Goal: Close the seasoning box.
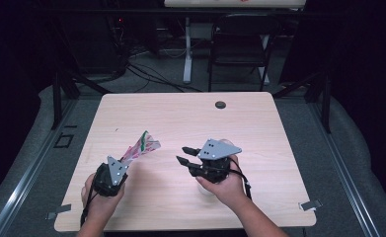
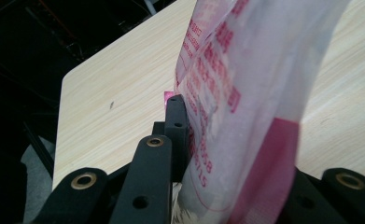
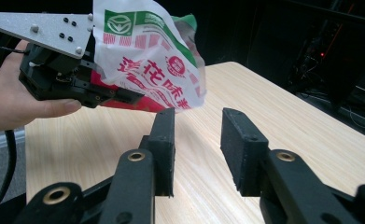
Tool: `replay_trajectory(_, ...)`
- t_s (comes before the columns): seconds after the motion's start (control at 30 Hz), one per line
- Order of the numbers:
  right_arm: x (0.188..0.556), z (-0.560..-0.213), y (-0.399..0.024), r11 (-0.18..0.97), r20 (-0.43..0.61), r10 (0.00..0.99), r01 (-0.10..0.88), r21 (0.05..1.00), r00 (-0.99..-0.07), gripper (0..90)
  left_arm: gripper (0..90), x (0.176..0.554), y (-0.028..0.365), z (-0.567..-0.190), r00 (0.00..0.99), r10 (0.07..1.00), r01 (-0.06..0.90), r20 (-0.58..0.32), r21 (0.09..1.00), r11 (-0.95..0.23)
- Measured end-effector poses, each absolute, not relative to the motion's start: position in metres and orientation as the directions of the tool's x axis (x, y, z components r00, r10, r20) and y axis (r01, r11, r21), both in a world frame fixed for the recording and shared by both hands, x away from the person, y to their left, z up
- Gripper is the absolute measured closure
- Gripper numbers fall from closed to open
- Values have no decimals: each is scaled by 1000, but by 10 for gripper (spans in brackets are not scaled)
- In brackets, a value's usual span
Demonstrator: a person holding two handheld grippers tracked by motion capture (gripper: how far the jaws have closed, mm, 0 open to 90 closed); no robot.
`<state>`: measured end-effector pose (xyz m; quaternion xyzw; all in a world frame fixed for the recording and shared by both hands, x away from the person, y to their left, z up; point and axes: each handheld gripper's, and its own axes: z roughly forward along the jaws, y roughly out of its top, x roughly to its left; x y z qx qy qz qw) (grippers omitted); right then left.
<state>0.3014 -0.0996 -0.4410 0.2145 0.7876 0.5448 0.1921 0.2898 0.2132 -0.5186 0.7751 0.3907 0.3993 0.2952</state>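
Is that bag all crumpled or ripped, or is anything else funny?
The crinkly white plastic bag with red and green print looks empty and crumpled, pinched in the left gripper above the table. No tear or spill shows. The right gripper is open, empty.

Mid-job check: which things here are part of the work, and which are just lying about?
In the job:
- plastic bag, clamped in the left hand-held gripper
- right hand-held gripper, jaws apart with nothing between them, beside the bag

Lying about:
- round black disc at the table's far edge
- folding chair behind
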Motion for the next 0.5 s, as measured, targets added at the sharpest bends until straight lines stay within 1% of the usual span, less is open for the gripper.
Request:
replay_trajectory(0.2, 299, -443, -107, 311, -67, 558, 134, 941, -827, 645, 792, 292, 220, -519, 355, 850, 385, 390, 767, -513)
replay_trajectory(0.5, 295, -448, -120, 312, -59, 569, 149, 938, -821, 644, 793, 300, 234, -525, 314, 880, 431, 358, 772, -467)
